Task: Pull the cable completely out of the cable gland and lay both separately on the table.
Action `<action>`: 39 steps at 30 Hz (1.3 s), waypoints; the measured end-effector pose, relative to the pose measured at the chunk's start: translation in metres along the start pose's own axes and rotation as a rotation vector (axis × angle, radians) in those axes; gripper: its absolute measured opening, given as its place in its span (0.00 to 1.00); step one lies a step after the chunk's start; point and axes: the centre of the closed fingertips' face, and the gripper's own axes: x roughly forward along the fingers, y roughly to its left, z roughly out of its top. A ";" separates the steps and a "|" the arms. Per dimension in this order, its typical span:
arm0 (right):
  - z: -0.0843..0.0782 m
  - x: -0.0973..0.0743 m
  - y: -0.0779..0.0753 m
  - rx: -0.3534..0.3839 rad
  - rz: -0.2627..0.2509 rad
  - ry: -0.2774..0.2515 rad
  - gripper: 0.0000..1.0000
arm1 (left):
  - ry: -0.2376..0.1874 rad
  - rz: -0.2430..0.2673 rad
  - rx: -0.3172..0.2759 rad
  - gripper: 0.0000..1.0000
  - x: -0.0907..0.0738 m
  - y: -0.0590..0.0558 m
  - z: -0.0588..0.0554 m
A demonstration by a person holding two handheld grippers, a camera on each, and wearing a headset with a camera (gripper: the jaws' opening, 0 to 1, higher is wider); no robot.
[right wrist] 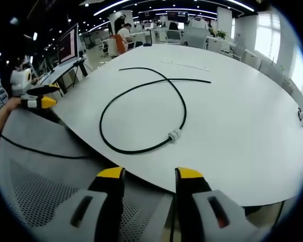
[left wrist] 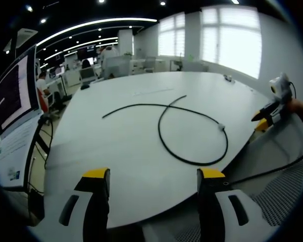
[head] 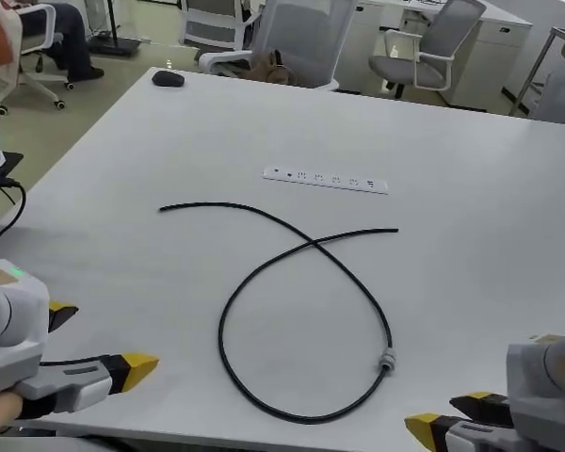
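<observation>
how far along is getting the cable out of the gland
Nothing looks done yet: the cable gland is threaded on the black cable, on the near-right side of its loop on the table. Nothing is in hand: the left gripper and right gripper are both open and empty, at the near table edge. Left to do: grip gland and cable, pull the cable fully through, lay them apart.

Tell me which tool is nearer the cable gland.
Right. The right tool is at the near edge of the table, close beside the cable gland; the left tool is across the whole cable loop from it.
</observation>
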 end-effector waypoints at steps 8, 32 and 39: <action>0.002 0.000 -0.001 -0.014 -0.004 -0.002 0.39 | 0.000 0.003 -0.008 0.70 0.000 0.001 0.000; -0.001 0.001 0.003 -0.016 0.013 0.017 0.38 | 0.011 -0.008 -0.004 0.68 0.001 0.000 -0.002; 0.000 0.002 0.002 -0.012 0.014 0.013 0.38 | 0.015 -0.008 -0.001 0.68 0.001 -0.001 -0.002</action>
